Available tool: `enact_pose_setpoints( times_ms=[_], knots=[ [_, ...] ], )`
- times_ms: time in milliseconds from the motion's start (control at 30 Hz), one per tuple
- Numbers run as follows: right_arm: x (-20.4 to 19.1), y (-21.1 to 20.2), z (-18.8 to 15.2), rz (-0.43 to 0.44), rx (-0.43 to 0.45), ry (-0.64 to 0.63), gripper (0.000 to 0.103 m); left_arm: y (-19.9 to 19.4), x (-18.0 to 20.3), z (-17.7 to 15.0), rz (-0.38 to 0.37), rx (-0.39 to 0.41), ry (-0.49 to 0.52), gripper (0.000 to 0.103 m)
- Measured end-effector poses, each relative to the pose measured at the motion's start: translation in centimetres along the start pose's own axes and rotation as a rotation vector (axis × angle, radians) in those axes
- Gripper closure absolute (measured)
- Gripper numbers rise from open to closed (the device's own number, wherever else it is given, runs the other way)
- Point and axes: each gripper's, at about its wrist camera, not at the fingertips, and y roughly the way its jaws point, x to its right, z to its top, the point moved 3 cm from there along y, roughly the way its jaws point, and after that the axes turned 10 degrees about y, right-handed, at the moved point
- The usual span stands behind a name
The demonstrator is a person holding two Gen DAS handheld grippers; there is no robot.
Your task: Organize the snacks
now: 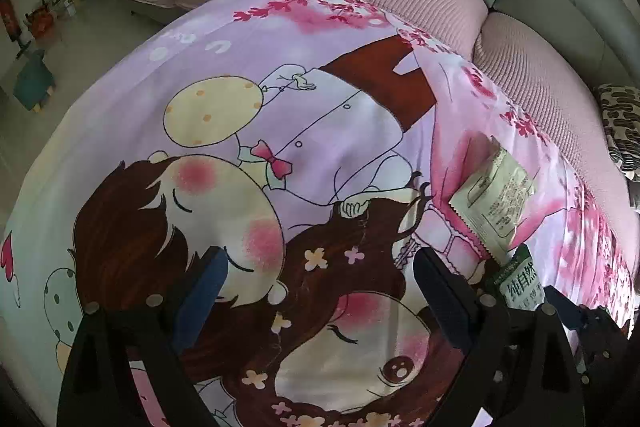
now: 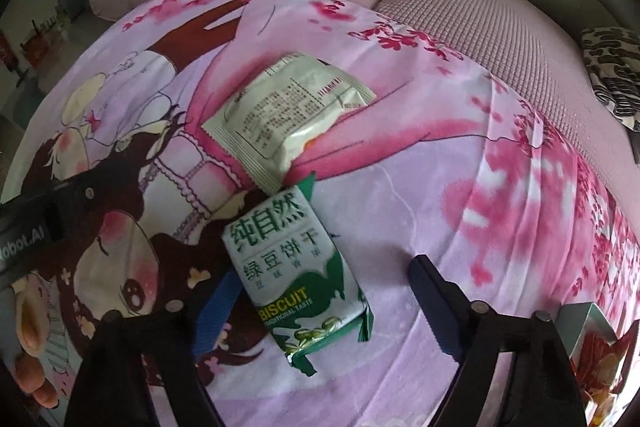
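The right claw (image 2: 320,303) points steeply down at the cartoon-print cloth (image 2: 420,211), its jaws released, with the green biscuit packet (image 2: 298,275) lying flat between them. The left blue pad looks to be at the packet's edge, while the right pad stands clear, so nothing is gripped. A pale packet (image 2: 288,111) lies just beyond, its corner overlapping the green one's top. The risk is that a lopsided closing could push the slick packet sideways or crush the biscuits, and lifting may drag the pale packet along. The soft cloth could also bunch into the jaws. The left claw (image 1: 320,295) hangs released over bare cloth, also tilted well down, holding nothing. A red packet (image 2: 600,359) shows at the right edge.
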Motion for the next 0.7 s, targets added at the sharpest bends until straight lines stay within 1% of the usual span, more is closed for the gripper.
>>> enact_pose_setpoints(
  times_ms=[167,233,267,333,500,700],
  knots=[
    [-0.6,0.0,0.3,0.004,-0.004,-0.001,0.036,-0.1,0.0,0.1,-0.007,0.002,-0.006,0.009],
    [-0.3,0.0,0.4,0.002,0.001,0.016,0.044,-0.1,-0.1,0.0,-0.01,0.003,-0.008,0.009],
    [-0.1,0.0,0.5,0.001,0.003,0.028,0.046,-0.1,0.0,0.0,-0.012,0.001,-0.006,0.009],
    [0.6,-0.2,0.4,0.007,0.005,0.062,0.055,0.0,0.1,0.0,-0.01,0.0,0.0,0.009],
    [2.3,-0.5,0.2,0.033,0.002,0.125,0.059,-0.1,0.9,0.4,-0.024,0.011,0.024,0.009],
    [3.5,-0.6,0.3,0.023,0.005,0.172,0.061,-0.5,2.8,0.9,-0.05,0.037,0.089,0.009]
  ],
)
